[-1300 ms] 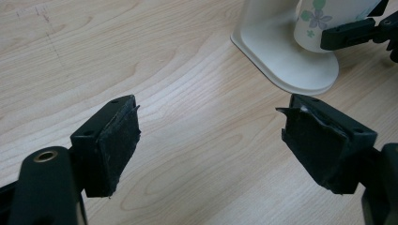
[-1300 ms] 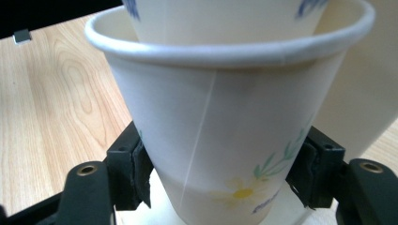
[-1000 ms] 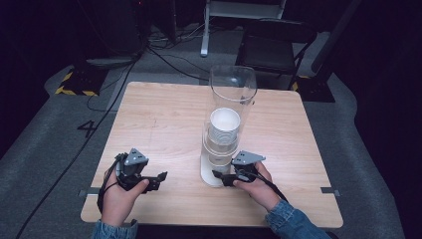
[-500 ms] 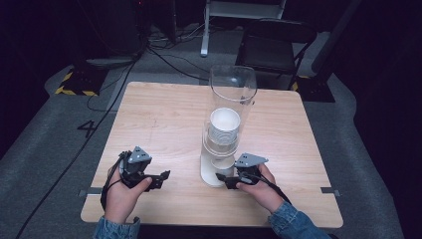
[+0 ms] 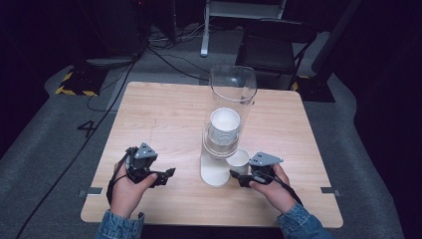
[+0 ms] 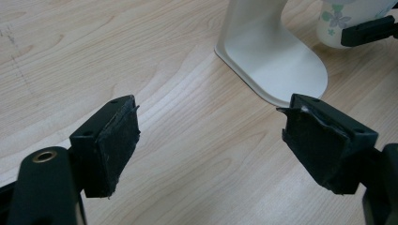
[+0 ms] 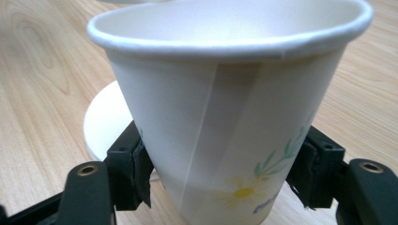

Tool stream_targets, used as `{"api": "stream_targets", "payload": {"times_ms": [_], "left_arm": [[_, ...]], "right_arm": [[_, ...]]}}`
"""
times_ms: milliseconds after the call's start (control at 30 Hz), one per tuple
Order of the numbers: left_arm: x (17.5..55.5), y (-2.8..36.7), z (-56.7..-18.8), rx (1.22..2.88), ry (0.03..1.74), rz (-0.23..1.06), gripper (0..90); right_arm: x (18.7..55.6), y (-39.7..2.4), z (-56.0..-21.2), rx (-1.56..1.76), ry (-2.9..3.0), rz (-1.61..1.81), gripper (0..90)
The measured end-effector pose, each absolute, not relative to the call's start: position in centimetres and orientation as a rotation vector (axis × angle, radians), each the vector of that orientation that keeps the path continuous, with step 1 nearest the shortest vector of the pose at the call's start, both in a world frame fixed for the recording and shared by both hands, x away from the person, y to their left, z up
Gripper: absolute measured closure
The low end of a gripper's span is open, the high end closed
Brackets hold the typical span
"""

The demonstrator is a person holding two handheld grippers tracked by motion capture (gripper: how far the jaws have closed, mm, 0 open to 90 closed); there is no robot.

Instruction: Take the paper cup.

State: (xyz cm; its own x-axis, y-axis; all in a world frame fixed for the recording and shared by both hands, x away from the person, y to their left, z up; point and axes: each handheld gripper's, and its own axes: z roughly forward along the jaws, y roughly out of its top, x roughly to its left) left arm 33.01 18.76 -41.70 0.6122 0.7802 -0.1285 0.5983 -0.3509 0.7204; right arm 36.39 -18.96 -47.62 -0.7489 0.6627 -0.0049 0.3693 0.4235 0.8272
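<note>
A: Cup (image 7: 225,117) sits upright between the right gripper (image 5: 242,178) jaws, low on its wall, just beside the dispenser base (image 5: 213,174). In the right gripper view both pads (image 7: 141,173) press the paper near the bottom, and the rim above reads slightly flattened on one side. Clamped, then.

B: Agreed. Left gripper (image 6: 211,140)?

A: Jaws apart, nothing between them, hovering over bare table (image 5: 164,114) to the left of the base. Its own view shows the base and, farther off, the cup in the other jaws.

B: Judgement on the step: the person is taking one cup clear of the dispenser. To do it well, the right hand should keep the cup upright and hold with light pressure; thin paper dents easily, and the rim already suggests that. The grip is low, so the cup could tip if moved quickly. The path should stay clear of the base edge and of the tube (image 5: 232,99) above.

A: Containers. Held cup: empty, white inside, a flower print on the outer wall. Tube: clear, upright on the white base, open at the top, holding a stack of cups (image 5: 224,128); the top one shows an empty white interior. The count in the stack cannot be read.

B: Any liquid anywhere?

A: None visible.
</note>
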Motion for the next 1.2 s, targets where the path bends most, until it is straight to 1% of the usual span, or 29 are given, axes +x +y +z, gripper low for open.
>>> {"api": "stream_targets", "payload": {"times_ms": [300, 500, 767, 967, 1200], "left_arm": [[33.3, 18.4, -41.8, 2.083, 1.078, 0.301, 18.6], [33.2, 19.0, -41.9, 2.069, 1.098, 0.302, 18.6], [33.0, 19.7, -42.0, 2.062, 1.120, 0.307, 18.6], [32.9, 20.2, -42.2, 2.061, 1.137, 0.310, 18.6], [32.8, 20.4, -42.3, 2.059, 1.146, 0.311, 18.6]], "right_arm": [[36.7, -21.0, -46.7, 0.928, 2.293, 1.251, 33.1], [37.4, -22.2, -45.5, 0.954, 2.240, 1.293, 33.1], [39.2, -24.7, -43.8, 1.015, 2.139, 1.342, 32.8], [40.8, -26.6, -44.2, 1.052, 2.052, 1.331, 32.2], [42.9, -27.3, -45.1, 1.043, 1.991, 1.275, 31.4]]}}
